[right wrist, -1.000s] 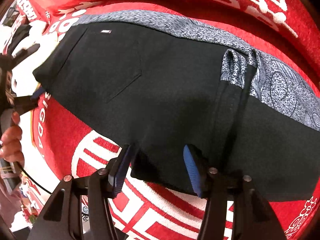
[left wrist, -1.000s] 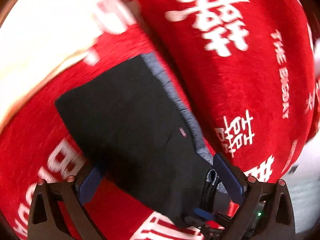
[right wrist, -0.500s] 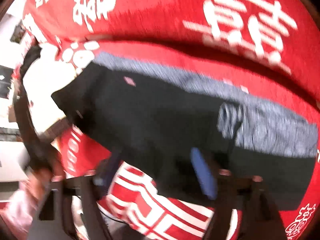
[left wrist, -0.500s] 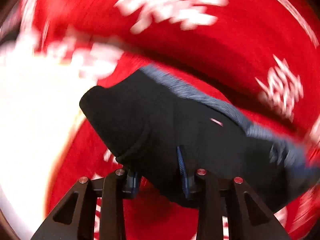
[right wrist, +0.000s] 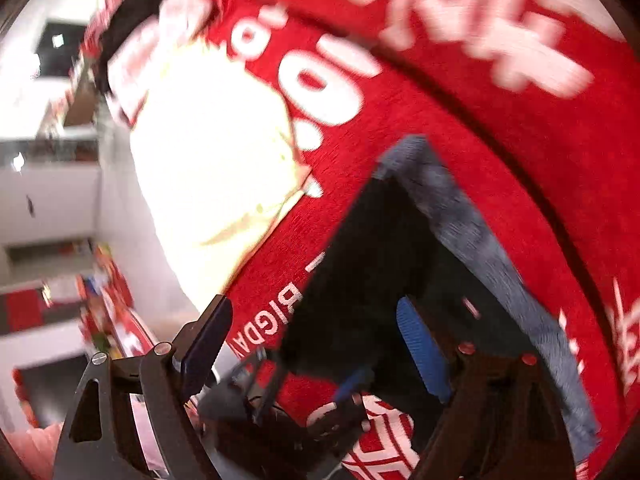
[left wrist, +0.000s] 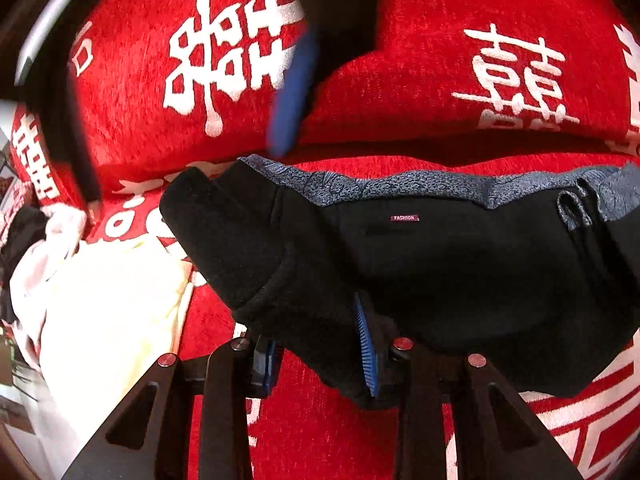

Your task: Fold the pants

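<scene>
The black pants with a grey patterned waistband lie folded on a red blanket. My left gripper is shut on the near left edge of the pants. In the right wrist view the pants show blurred, with the grey waistband on the right. My right gripper is open above the pants and holds nothing. One blue pad of the right gripper hangs blurred at the top of the left wrist view.
The red blanket has white characters. A cream cloth lies left of the pants; it also shows in the right wrist view. The blanket's edge and a room lie at far left.
My left gripper has closed on the pants' left edge. My right gripper has let go, opened and swung up and to the left.
</scene>
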A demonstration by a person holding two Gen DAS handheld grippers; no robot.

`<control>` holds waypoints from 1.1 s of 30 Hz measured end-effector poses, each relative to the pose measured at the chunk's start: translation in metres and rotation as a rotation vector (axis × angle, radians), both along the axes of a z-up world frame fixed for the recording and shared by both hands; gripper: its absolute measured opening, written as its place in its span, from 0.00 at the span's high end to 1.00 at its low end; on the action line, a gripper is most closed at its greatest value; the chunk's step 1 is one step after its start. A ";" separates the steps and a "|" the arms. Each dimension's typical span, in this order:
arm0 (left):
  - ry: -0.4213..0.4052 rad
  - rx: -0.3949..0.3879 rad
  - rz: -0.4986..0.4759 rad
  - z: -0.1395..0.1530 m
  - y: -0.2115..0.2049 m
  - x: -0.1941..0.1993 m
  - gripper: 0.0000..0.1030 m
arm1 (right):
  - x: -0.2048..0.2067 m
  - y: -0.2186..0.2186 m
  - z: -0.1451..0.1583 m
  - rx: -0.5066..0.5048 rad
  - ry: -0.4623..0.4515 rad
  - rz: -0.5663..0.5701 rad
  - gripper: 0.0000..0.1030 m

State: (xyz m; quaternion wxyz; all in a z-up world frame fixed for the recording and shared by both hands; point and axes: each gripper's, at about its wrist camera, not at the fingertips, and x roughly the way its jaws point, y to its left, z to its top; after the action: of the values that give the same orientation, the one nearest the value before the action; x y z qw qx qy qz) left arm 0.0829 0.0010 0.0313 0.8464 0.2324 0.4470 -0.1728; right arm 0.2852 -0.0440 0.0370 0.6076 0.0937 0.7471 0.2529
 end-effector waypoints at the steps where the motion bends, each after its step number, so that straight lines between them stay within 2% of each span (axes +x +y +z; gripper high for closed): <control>1: -0.004 0.001 -0.003 0.000 0.000 -0.001 0.67 | 0.002 0.011 -0.008 -0.019 0.023 0.037 0.16; 5: -0.017 0.005 -0.014 0.000 0.001 -0.004 0.67 | 0.000 0.029 -0.042 -0.169 0.084 0.132 0.16; 6: -0.015 0.004 -0.014 0.000 0.002 -0.004 0.67 | -0.003 0.023 -0.046 -0.197 0.070 0.126 0.33; 7: -0.007 0.002 -0.015 -0.001 0.004 -0.004 0.67 | -0.006 0.014 -0.047 -0.199 0.059 0.096 0.69; 8: 0.002 -0.006 -0.023 0.001 0.003 -0.004 0.67 | -0.007 0.002 -0.045 -0.164 0.062 0.042 0.77; 9: -0.005 -0.010 -0.036 0.004 0.001 -0.007 0.67 | -0.010 -0.008 -0.042 -0.148 0.055 0.006 0.79; 13: -0.043 0.000 -0.122 0.028 -0.023 -0.029 0.67 | -0.041 -0.063 -0.013 -0.005 -0.031 -0.126 0.82; 16: -0.025 -0.039 -0.144 0.050 -0.040 -0.039 0.67 | -0.065 -0.101 0.008 0.084 -0.068 -0.219 0.82; 19: -0.008 -0.084 -0.177 0.072 -0.063 -0.048 0.67 | -0.102 -0.153 0.033 0.172 -0.143 -0.346 0.82; 22: -0.014 -0.099 -0.256 0.094 -0.098 -0.069 0.67 | -0.141 -0.200 0.049 0.234 -0.194 -0.461 0.82; 28: 0.000 -0.109 -0.423 0.118 -0.177 -0.122 0.67 | -0.219 -0.304 0.072 0.281 -0.264 -0.641 0.82; 30: 0.015 -0.103 -0.484 0.118 -0.207 -0.141 0.67 | -0.247 -0.339 0.070 0.291 -0.271 -0.709 0.82; 33: 0.007 -0.051 -0.604 0.105 -0.250 -0.178 0.67 | -0.285 -0.376 0.058 0.301 -0.268 -0.807 0.80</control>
State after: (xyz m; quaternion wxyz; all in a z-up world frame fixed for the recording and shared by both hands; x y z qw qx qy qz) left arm -0.0952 -0.2494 0.1360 0.7608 0.3329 0.3561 -0.4285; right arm 0.0004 -0.4197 0.0954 0.7284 0.4313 0.5205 0.1115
